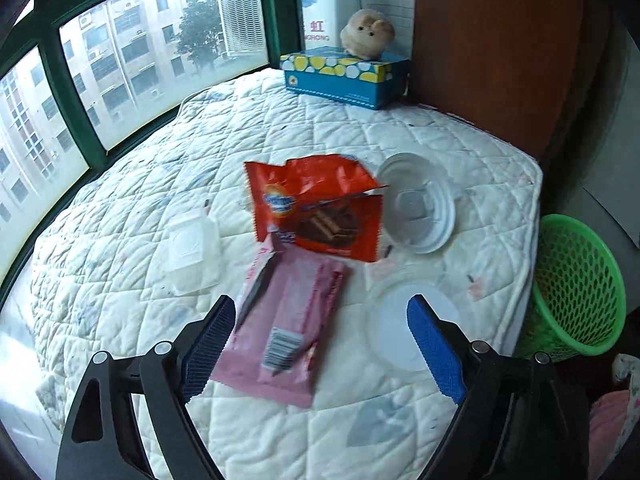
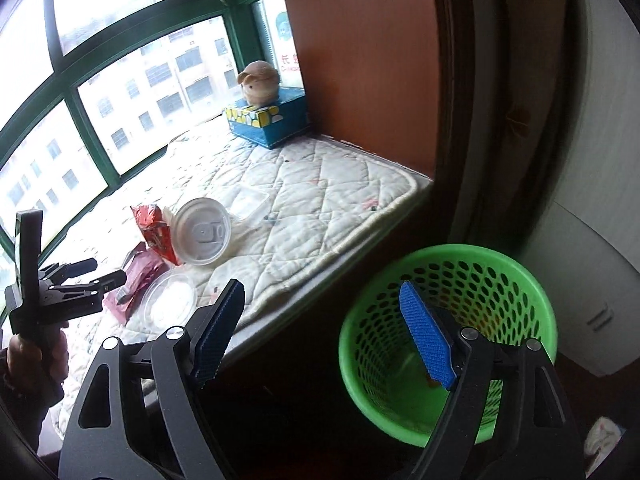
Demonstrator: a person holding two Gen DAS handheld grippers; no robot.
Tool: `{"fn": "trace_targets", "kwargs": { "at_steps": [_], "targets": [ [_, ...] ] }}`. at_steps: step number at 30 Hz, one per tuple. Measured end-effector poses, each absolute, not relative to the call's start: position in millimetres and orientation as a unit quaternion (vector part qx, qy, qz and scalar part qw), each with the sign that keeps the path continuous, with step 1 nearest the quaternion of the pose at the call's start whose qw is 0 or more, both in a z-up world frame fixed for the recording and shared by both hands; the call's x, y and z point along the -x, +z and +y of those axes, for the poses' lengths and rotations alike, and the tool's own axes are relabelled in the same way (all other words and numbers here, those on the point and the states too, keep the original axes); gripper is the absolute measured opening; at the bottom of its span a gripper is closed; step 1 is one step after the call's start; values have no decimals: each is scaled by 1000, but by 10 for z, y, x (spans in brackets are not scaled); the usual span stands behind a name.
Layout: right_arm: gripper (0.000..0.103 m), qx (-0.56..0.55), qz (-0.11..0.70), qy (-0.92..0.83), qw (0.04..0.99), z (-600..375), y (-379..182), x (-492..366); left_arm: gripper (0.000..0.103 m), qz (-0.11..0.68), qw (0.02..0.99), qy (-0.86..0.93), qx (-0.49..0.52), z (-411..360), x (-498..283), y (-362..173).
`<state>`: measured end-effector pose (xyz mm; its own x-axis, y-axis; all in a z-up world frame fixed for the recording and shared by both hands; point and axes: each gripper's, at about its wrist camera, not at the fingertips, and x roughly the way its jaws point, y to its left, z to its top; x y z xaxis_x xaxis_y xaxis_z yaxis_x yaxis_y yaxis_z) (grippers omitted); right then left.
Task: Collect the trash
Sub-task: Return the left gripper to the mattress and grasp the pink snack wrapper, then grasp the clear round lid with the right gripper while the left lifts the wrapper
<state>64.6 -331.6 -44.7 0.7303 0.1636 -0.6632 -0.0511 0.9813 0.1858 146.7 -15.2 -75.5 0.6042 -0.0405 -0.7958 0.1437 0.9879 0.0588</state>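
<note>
Over the quilted mattress (image 1: pixel 400 128), left gripper (image 1: pixel 320 312) with fingers spread wide, straddling a pink wrapper (image 1: pixel 280 320); just beyond, red biscuit wrapper (image 1: pixel 320 204), white cup lid (image 1: pixel 416 204), clear lid (image 1: pixel 400 328).

Right wrist view: right gripper (image 2: pixel 324 296) above the green mesh wastebasket (image 2: pixel 448 344), fingers apart, holding nothing.

Left over mattress (image 1: pixel 360 128); right above basket (image 2: pixel 516 280).

Glossy foil red wrapper (image 1: pixel 316 208), quilted cloth mattress (image 1: pixel 400 136), seemingly plastic perforated green basket (image 2: pixel 448 344).
</note>
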Motion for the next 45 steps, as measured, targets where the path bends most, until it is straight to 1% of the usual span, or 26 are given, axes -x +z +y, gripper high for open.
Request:
{"fn": "trace_targets", "kwargs": {
  "at_steps": [5,17,20,22,24,26,27,29,30,33,37,39,41,43,45],
  "targets": [
    [81,-70,369,80,923,-3078,-459,-752,87,465,882,-49,-57,103,-1540,-928],
    [83,-44,388,110,914,-2665,-547,-869,87,491,865,-74,-76,142,-1742,-1248],
    [83,-37,394,117,911,-2566,-585,-893,86,496,862,-82,-67,172,-1769,-1298],
    [83,-32,397,123,909,-2492,-610,-909,82,497,861,-86,-63,181,-1773,-1313],
    [83,-28,400,129,907,-2418,-633,-924,74,499,860,-93,-58,190,-1784,-1333],
    [83,-24,403,134,905,-2347,-654,-938,71,500,859,-99,-51,206,-1791,-1351],
    [83,-23,404,137,904,-2314,-665,-946,68,499,859,-103,-48,211,-1788,-1352],
    [83,-19,407,143,902,-2250,-690,-960,65,496,860,-109,-46,212,-1779,-1339],
    [83,-17,409,145,901,-2216,-706,-968,62,495,860,-113,-46,211,-1773,-1331],
    [83,-13,416,154,896,-2123,-754,-983,56,489,863,-121,-47,204,-1753,-1299],
    [83,-4,424,166,891,-1993,-821,-1002,53,482,866,-126,-43,231,-1713,-1240],
    [83,1,428,172,887,-1928,-854,-1013,49,476,869,-128,-40,261,-1688,-1192],
    [83,4,432,179,884,-1860,-894,-1035,49,471,872,-130,-38,295,-1653,-1134],
    [88,8,436,186,880,-1785,-938,-1060,48,464,875,-131,-36,331,-1614,-1067],
    [89,12,441,193,876,-1699,-990,-1090,47,458,879,-131,-34,358,-1578,-1011]
  ]
}}
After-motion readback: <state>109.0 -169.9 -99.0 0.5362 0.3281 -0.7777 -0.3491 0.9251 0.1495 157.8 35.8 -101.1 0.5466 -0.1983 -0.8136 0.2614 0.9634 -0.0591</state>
